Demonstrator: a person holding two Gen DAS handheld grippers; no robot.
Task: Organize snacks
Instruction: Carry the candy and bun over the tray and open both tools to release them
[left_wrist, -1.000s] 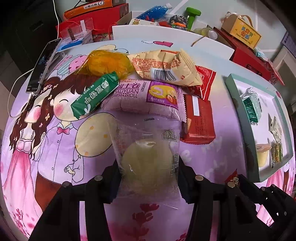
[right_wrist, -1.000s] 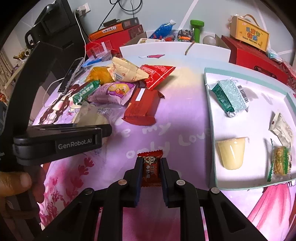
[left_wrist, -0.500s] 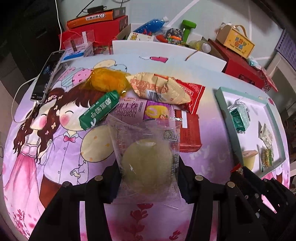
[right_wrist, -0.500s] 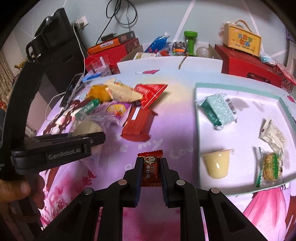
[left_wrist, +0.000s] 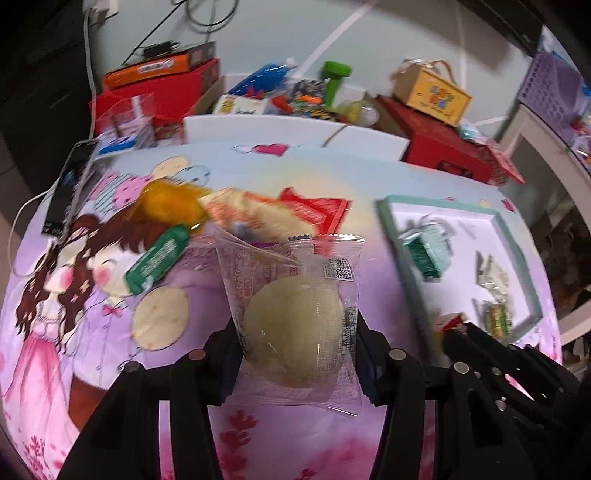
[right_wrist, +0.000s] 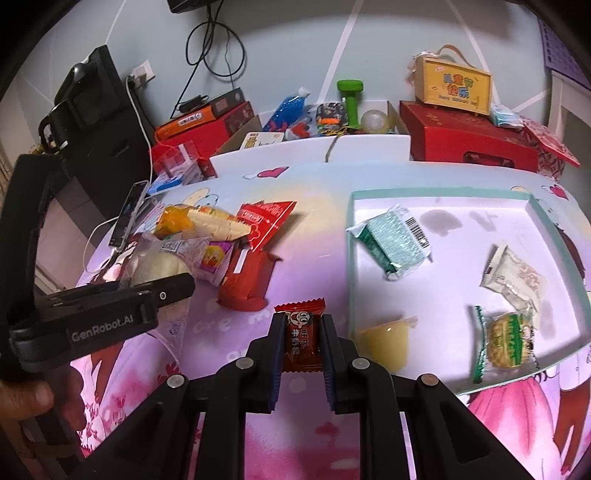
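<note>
We found the cloth bare between the snack pile and the tray, a clear lane. Inside the tray, 5 items crowded the near and right parts; its far middle lay free. Boxes walled the table's far edge, and a phone blocked the left.

Snacks: two held off the table, rest in pile and tray.
A pale round bun in a clear wrapper is gripped upright; a small red candy is pinched upright too. Loose pile on tablecloth: orange pkt, green bar, red pkts. In the tray: teal pkt, jelly cup, white pkt, green-edged biscuit, all lying apart.
</note>
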